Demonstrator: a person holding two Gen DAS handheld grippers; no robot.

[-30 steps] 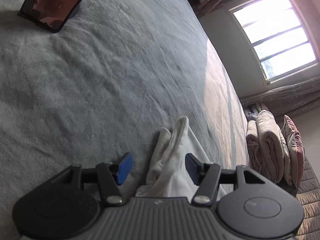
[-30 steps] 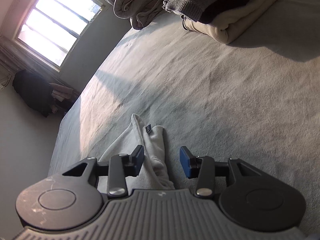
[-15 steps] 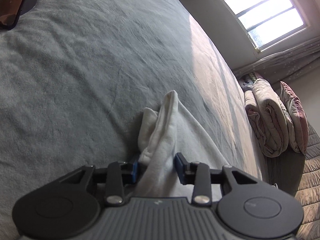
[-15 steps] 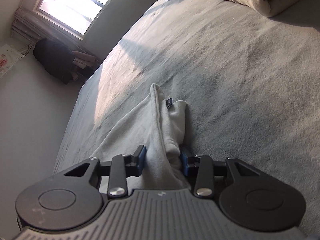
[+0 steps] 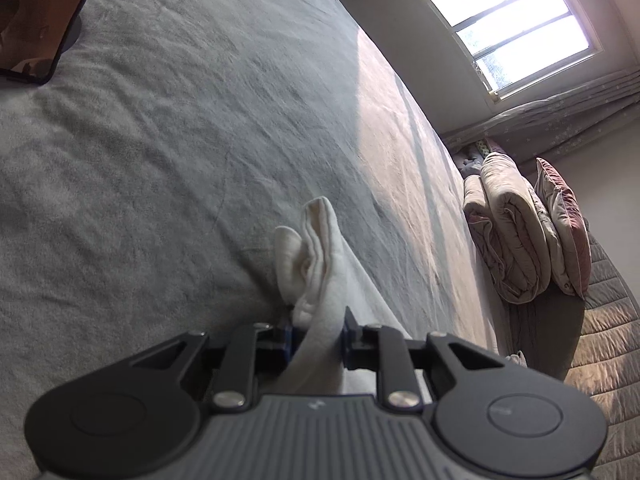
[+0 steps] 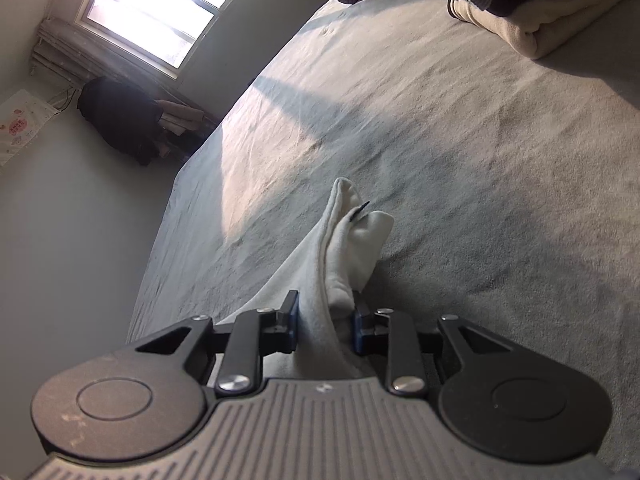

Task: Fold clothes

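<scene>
Two bunched corners of one white fleece garment (image 5: 320, 272) sit in my jaws as it lies on the grey bedspread (image 5: 180, 140). My left gripper (image 5: 316, 336) is closing, pads already pinching the doubled edge; my right gripper (image 6: 325, 322) is closing the same way on its corner, beside a small dark tag (image 6: 359, 213). I judge the cloth light, soft and floppy, so the thick seam edges are the place to hold. Off left lies a dark screen (image 5: 36, 20); folded quilts (image 5: 516, 232) and a clothes pile (image 6: 532, 4) stand well apart, so nothing blocks me
</scene>
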